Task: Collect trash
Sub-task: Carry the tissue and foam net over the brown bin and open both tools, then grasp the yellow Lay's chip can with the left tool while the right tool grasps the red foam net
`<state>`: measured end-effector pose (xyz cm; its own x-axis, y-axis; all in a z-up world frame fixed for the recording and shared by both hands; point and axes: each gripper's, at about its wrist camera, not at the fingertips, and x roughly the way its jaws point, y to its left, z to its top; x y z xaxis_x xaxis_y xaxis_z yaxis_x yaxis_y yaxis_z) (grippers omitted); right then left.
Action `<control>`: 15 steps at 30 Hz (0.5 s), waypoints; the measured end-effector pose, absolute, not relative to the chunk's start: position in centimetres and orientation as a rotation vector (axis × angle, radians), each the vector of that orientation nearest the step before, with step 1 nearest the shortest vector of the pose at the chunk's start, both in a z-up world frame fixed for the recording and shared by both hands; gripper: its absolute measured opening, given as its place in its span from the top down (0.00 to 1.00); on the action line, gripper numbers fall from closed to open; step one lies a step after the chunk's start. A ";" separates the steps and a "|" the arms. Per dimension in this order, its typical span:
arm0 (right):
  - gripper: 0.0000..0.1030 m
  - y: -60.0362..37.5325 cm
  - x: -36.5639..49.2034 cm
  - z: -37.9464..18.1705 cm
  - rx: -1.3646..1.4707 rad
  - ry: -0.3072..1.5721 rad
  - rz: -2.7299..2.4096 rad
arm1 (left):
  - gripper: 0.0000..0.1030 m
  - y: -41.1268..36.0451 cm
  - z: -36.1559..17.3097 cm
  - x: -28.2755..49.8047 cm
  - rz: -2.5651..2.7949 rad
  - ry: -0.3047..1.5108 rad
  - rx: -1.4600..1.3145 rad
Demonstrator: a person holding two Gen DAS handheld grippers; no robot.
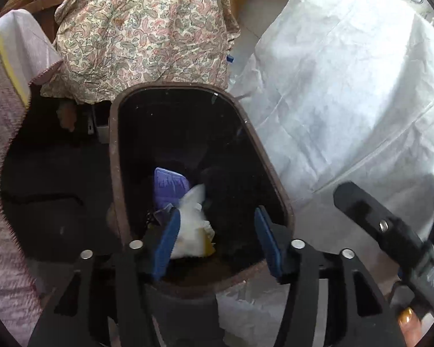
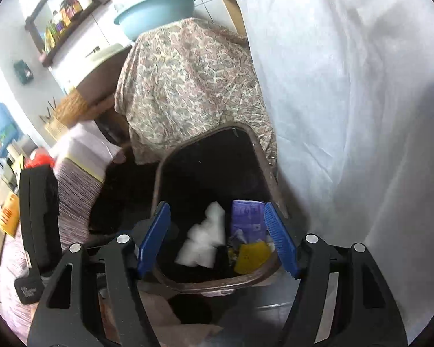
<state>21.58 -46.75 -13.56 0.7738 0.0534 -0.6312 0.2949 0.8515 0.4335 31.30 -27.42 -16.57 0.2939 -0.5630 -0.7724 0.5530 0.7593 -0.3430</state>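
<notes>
A dark brown trash bin (image 1: pixel 114 156) stands on the floor below both grippers; it also shows in the right wrist view (image 2: pixel 270 170). Inside lie a crumpled white tissue (image 1: pixel 192 225) (image 2: pixel 205 240), a purple packet (image 1: pixel 170 186) (image 2: pixel 247 219) and a yellow wrapper (image 2: pixel 251 257). My left gripper (image 1: pixel 217 240) is open and empty, its blue pads (image 1: pixel 166 243) over the bin's near rim. My right gripper (image 2: pixel 217 237) is open and empty above the bin.
A paisley cloth (image 1: pixel 147 29) (image 2: pixel 188 92) drapes furniture behind the bin. A white sheet (image 1: pixel 347 92) (image 2: pixel 347 115) hangs to the right. A striped pink fabric (image 1: pixel 3 144) lies left. The other gripper's body (image 1: pixel 390 231) (image 2: pixel 39 211) shows at each view's edge. A teal basin (image 2: pixel 156 11) sits behind.
</notes>
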 end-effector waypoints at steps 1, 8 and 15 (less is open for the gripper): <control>0.34 -46.8 21.5 -13.4 0.554 0.674 -0.138 | 0.41 -26.9 -16.1 31.0 -0.731 1.024 -0.017; 0.32 -46.6 21.8 -12.8 0.580 0.670 -0.114 | 0.27 -21.9 -11.1 27.5 -0.699 0.881 -0.019; 0.27 -43.3 22.9 -11.3 0.525 0.696 -0.042 | 0.12 -14.9 -4.5 24.5 -0.630 0.748 -0.037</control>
<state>22.92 -43.27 -11.31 0.7717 0.1351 -0.6214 0.2081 0.8697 0.4476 24.55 -14.91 -4.48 0.5591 -0.5468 -0.6232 0.5214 0.8163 -0.2486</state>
